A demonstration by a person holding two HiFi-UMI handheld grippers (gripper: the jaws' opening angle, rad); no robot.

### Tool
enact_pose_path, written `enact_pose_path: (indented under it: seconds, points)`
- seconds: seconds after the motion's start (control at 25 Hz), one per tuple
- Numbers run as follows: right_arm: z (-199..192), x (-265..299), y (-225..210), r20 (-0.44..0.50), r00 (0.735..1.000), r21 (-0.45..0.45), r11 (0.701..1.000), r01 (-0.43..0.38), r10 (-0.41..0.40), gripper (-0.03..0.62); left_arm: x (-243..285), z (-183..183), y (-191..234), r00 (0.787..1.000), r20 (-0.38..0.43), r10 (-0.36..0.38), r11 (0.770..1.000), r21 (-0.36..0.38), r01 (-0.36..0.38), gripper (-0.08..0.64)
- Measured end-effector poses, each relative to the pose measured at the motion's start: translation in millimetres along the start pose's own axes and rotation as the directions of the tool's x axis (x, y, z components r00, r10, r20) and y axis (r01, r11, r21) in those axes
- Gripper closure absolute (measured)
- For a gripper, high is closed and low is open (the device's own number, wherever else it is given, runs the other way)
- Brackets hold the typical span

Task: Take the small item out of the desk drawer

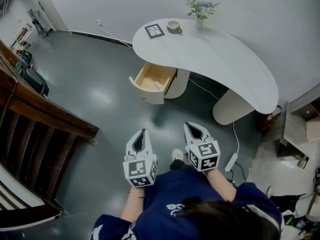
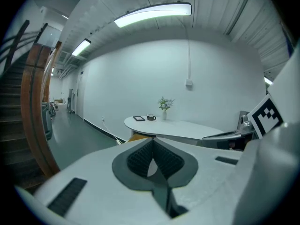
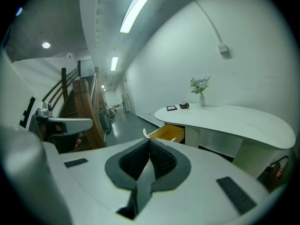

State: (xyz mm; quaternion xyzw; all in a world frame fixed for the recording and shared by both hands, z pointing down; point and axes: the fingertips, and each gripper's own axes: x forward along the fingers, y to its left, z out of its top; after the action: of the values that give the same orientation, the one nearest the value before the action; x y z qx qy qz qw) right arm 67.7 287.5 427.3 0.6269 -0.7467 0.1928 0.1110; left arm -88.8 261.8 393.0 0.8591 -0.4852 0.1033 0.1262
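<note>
The drawer (image 1: 147, 95) juts out under the left end of the counter (image 1: 225, 59); a cup (image 1: 174, 27) and vase (image 1: 199, 23) sit on top behind it (side by side), with a staircase (image 1: 45, 119) well off left.

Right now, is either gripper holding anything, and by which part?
Nothing is held: the left gripper and the right gripper are both shut and empty, well short of the open drawer.
</note>
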Motion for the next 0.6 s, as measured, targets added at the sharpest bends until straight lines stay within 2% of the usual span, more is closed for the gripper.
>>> enact_pose_path:
  seconds: [0.28, 0.6]
  points:
    - [20, 33, -46, -0.002, 0.998, -0.011, 0.998, -0.063, 0.063, 0.584, 57, 10, -27, 1.000, -0.005, 0.023, 1.000, -0.011, -0.023, 0.555]
    - [24, 52, -65, -0.021, 0.994, -0.006, 0.994, -0.111, 0.111, 0.584, 85, 9, -38, 0.999, -0.023, 0.039, 0.999, -0.026, -0.040, 0.555]
